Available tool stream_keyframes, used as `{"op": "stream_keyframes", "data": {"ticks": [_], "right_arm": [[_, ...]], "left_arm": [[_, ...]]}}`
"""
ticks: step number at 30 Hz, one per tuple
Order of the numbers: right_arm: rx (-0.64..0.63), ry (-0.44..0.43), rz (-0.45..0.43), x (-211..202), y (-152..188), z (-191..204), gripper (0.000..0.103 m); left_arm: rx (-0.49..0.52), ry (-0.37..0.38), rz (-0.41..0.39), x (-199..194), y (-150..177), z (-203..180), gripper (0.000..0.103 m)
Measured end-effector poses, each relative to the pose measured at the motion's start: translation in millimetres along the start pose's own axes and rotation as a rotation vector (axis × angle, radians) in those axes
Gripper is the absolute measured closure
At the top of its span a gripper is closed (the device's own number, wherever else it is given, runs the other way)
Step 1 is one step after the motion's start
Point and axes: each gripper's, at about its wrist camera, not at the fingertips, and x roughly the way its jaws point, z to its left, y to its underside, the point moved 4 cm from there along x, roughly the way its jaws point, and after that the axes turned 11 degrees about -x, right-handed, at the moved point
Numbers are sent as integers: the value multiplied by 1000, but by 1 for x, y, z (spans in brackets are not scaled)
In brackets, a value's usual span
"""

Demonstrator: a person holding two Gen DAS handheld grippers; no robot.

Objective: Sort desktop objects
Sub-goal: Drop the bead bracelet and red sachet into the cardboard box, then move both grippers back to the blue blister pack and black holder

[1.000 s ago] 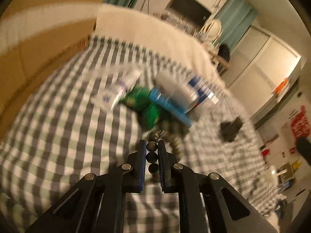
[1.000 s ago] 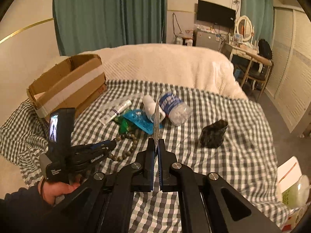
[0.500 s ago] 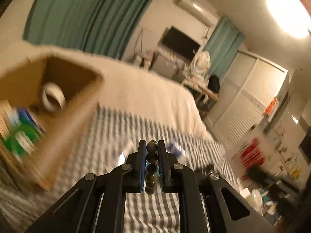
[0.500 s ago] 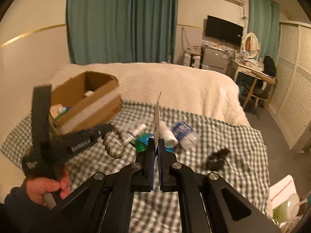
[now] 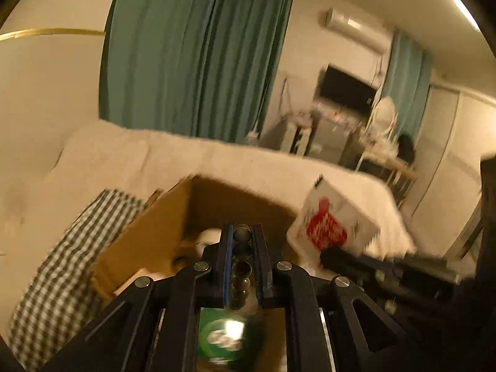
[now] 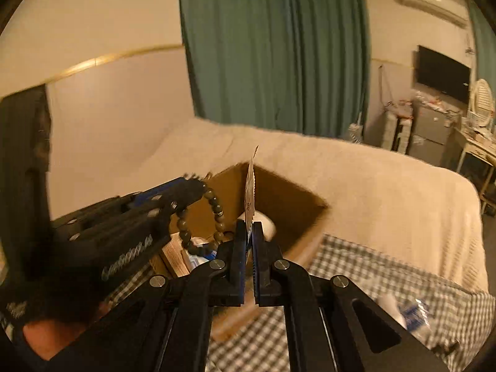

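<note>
Teal curtains back a bed with a checked cloth (image 6: 356,257), where a cardboard box (image 6: 294,198) sits open. Over it, the left gripper (image 5: 242,266) pinches a bead bracelet (image 6: 214,214) and the right gripper (image 6: 249,245) pinches a thin sachet (image 5: 333,223) (edge-on in its own view). Both seem at the drop-off step: next, each should let go over the opening.

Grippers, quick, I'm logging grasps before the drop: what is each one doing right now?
Left gripper: closed on the bead bracelet, above the box.
Right gripper: closed on a thin packet.
</note>
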Motion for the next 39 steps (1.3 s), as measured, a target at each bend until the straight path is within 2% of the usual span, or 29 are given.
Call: {"op": "stream_keyframes", "data": {"ticks": [1, 2, 3, 4, 5, 6, 8, 10, 12, 13, 15, 18, 21, 25, 29, 32, 36, 39], "right_arm": [[-3, -4, 18, 12, -1, 3, 100], [-6, -9, 50, 24, -2, 6, 93], [-5, 4, 68, 31, -1, 7, 83], [-5, 25, 73, 33, 1, 5, 66], [-1, 40, 73, 31, 3, 2, 58], [10, 38, 65, 29, 6, -1, 57], [36, 41, 59, 18, 13, -8, 56], [47, 79, 45, -3, 21, -17, 56], [64, 124, 12, -33, 34, -29, 51], [71, 150, -2, -49, 42, -38, 44], [90, 214, -24, -85, 65, -53, 40], [141, 281, -9, -130, 110, -77, 38], [208, 356, 19, -158, 154, -109, 35], [281, 453, 96, -187, 219, -141, 35], [315, 534, 123, -199, 270, -154, 34], [384, 541, 147, -191, 307, -160, 34], [435, 536, 160, -175, 327, -177, 34], [467, 549, 145, -161, 337, -189, 29]], "left_arm": [[9, -12, 13, 5, 3, 5, 90], [19, -29, 21, 9, 6, 9, 87], [25, -51, 25, 11, 9, 15, 74], [28, -65, 32, 13, 12, 19, 62], [26, -79, 33, 14, 14, 22, 37], [23, -86, 24, 11, 17, 24, 25], [13, -100, -3, 3, 21, 24, 24], [8, -94, -11, -8, 28, 15, 21], [20, -85, -22, -21, 36, -1, 11], [28, -79, -33, -28, 41, -11, 8], [17, -50, -54, -38, 54, -37, 1], [2, 27, -33, -46, 80, -74, 0], [42, 80, 36, -39, 125, -121, 0], [80, 68, 103, -22, 187, -154, 0], [80, 64, 261, 6, 244, -166, 0], [93, 33, 285, 16, 266, -173, 0], [97, 4, 305, 30, 274, -176, 0], [54, -24, 293, 45, 272, -173, 0]]}}
